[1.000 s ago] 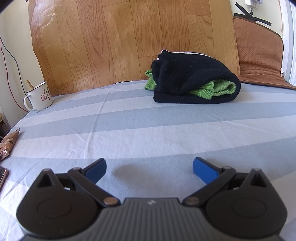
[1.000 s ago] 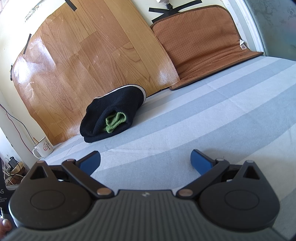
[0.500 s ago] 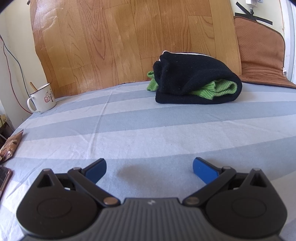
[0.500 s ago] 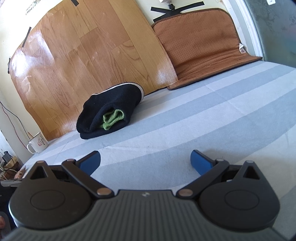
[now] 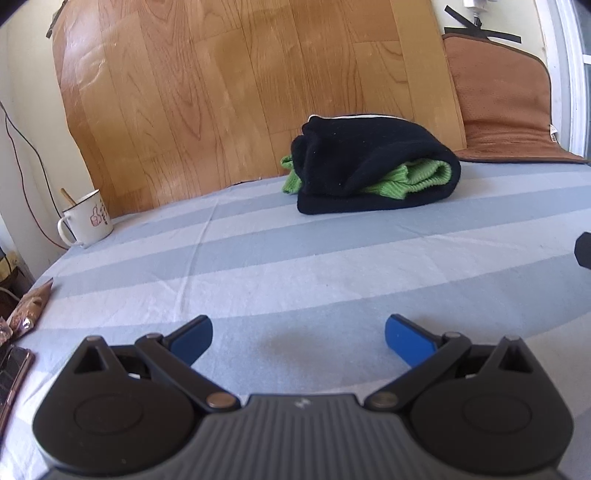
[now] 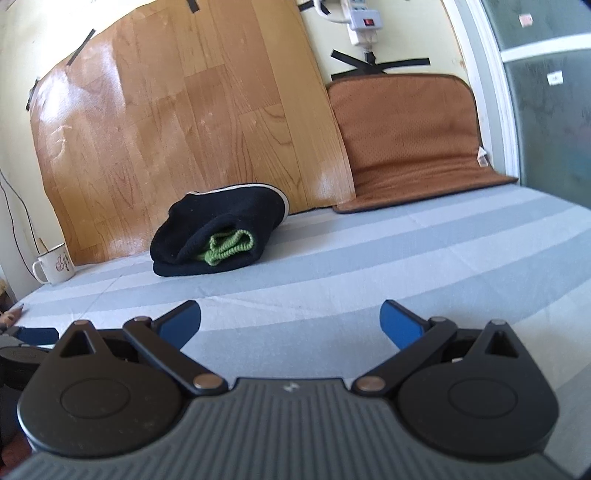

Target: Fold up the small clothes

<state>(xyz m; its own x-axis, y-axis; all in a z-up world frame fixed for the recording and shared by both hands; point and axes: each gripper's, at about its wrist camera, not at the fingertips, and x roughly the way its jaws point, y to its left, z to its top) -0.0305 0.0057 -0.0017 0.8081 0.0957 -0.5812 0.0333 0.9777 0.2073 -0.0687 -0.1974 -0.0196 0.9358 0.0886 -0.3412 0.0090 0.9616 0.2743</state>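
Observation:
A folded black garment (image 5: 373, 166) with a green knit piece (image 5: 417, 177) tucked inside lies at the far side of the striped blue-and-white sheet (image 5: 295, 266), against the wood-pattern board. In the right wrist view the same black bundle (image 6: 218, 232) shows its green knit piece (image 6: 229, 247) at the open end. My left gripper (image 5: 298, 338) hovers open over bare sheet, well short of the bundle. My right gripper (image 6: 290, 321) is also open and holds nothing, a little nearer the bundle.
A white enamel mug (image 5: 86, 218) stands at the far left by the wood-pattern board (image 5: 240, 85). A brown mesh cushion (image 6: 406, 136) leans on the wall at right. Snack packets (image 5: 29, 310) lie at the left edge. A power strip (image 6: 364, 20) hangs above the cushion.
Both grippers stayed open. The right view swung left and up, so the bundle moved toward centre and the cushion and power strip came into fuller view. The left view shifted slightly.

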